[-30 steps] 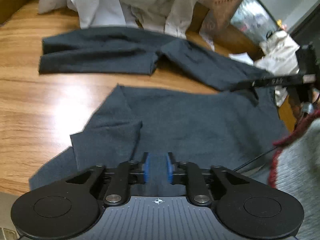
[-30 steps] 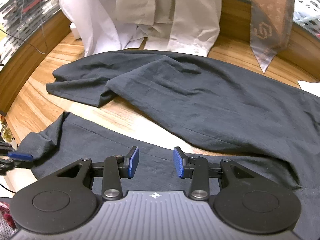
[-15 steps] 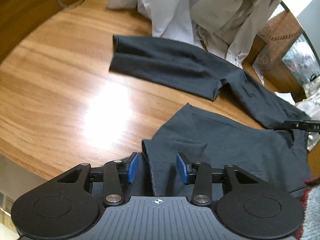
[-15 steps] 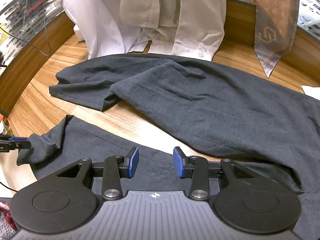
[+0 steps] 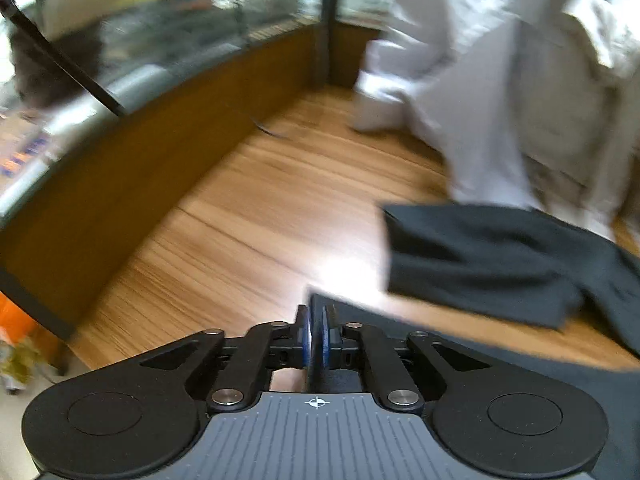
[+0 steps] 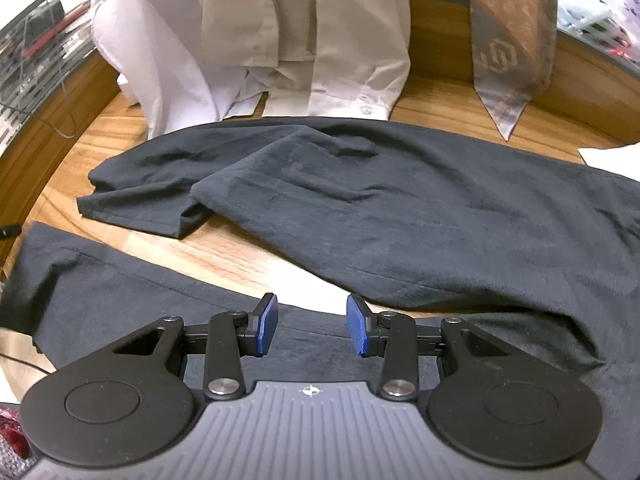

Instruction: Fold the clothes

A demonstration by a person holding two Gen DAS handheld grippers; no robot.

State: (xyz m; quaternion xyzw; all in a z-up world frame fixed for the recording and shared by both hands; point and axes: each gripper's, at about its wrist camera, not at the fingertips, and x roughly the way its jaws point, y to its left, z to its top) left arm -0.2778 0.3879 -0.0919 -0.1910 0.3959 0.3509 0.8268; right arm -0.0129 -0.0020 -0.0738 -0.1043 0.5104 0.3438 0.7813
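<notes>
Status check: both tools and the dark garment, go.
Left tool shut on dark garment edge. Right tool open, over the fabric, gripping nothing. White shirts hang behind; wooden table otherwise unobstructed.

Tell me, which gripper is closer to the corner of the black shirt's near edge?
Left. The left gripper has its jaws shut on that corner of the black shirt. The right gripper hovers open over the shirt's near edge, farther along.

White shirts (image 6: pixel 248 40) hang in a bunch at the back of the wooden counter (image 6: pixel 248 264). A patterned brown scarf (image 6: pixel 512 52) dangles to their right, its point just above the wood.
</notes>
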